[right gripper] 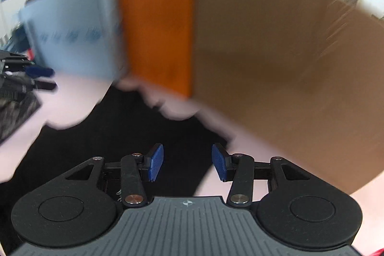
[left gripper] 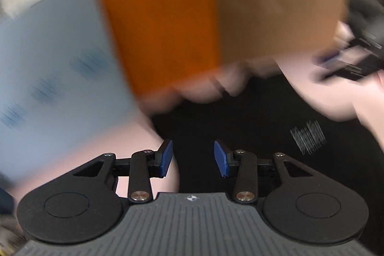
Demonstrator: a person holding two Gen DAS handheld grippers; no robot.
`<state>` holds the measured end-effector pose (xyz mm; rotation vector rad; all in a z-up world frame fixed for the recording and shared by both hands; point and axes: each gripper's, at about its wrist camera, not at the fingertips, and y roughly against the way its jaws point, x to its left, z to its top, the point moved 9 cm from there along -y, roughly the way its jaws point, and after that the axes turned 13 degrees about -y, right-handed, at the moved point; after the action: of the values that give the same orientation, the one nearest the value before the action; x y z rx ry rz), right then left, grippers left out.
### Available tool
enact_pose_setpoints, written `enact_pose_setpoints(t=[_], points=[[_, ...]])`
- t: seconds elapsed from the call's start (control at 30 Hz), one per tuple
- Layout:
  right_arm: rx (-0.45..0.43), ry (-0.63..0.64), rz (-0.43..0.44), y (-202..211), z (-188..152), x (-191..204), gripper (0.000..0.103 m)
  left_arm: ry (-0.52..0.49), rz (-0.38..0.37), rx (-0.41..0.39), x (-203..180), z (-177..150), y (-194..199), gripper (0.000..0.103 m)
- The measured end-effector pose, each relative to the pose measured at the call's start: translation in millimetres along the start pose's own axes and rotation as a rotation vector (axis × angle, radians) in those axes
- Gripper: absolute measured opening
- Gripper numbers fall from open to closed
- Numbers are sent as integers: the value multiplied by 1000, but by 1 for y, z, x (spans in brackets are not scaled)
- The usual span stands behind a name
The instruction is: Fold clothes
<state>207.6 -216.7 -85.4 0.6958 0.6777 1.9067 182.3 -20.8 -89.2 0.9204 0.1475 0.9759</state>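
Both views are smeared with motion blur, so the detail is rough.

The worktop (left gripper: pixel 369 97) is pale pink. In the left wrist view it shows at 3 o'clock and again at 8 o'clock.

Three boxes stand along its far side. The brown box (right gripper: pixel 264 52) fills 1 to 3 o'clock in the right wrist view. The orange box (right gripper: pixel 158 35) sits at 12, touching the brown one. The light blue box (right gripper: pixel 74 35) is at 10, beside the orange one.

The black garment (left gripper: pixel 240 126) lies flat on the worktop, from centre down to 5 o'clock in the left view. In the right view (right gripper: pixel 108 136) it runs from centre to 7 o'clock. A whitish print (left gripper: pixel 308 137) shows on it at 4 o'clock. Its far edge is just short of the boxes. I cannot tell how folded it is.

The left tongs (left gripper: pixel 193 158) are released, blue pads (left gripper: pixel 166 157) apart, with nothing between them. They hang over the garment's left edge.

The right tongs (right gripper: pixel 187 162) are also released and empty, over the cloth near its right edge.

Risks, as judgement:
- With both tongs off the cloth, a loose fold can spring open or slide on the smooth worktop.
- Re-gripping in this blur may catch a single layer, or two, and skew the fold.
- A forward sweep could knock the boxes, since the garment sits close to them.
- The two tongs work near each other, and the other one shows at 3 o'clock in the left view, so they could clash.
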Motion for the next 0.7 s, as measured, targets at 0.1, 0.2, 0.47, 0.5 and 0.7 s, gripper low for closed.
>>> enact_pose_setpoints(t=[0.1,0.2,0.47,0.5,0.7], points=[[62,-15,7,-56,-33,26,42,-2,-55,65,-46,-32,-10,36],[33,-17,-51,-89,-24,27,42,-13,-14,64,-62,-52,-1,39],[14,-114,-156,-161,20,-8,75,38,27,76,-61,-75,17,52],[17,-133,-153,-165,24,-12,79,39,32,79,-61,-75,17,53],[32,-122,-92,-173,36,-21,93,64,52,91,-59,-78,19,67]])
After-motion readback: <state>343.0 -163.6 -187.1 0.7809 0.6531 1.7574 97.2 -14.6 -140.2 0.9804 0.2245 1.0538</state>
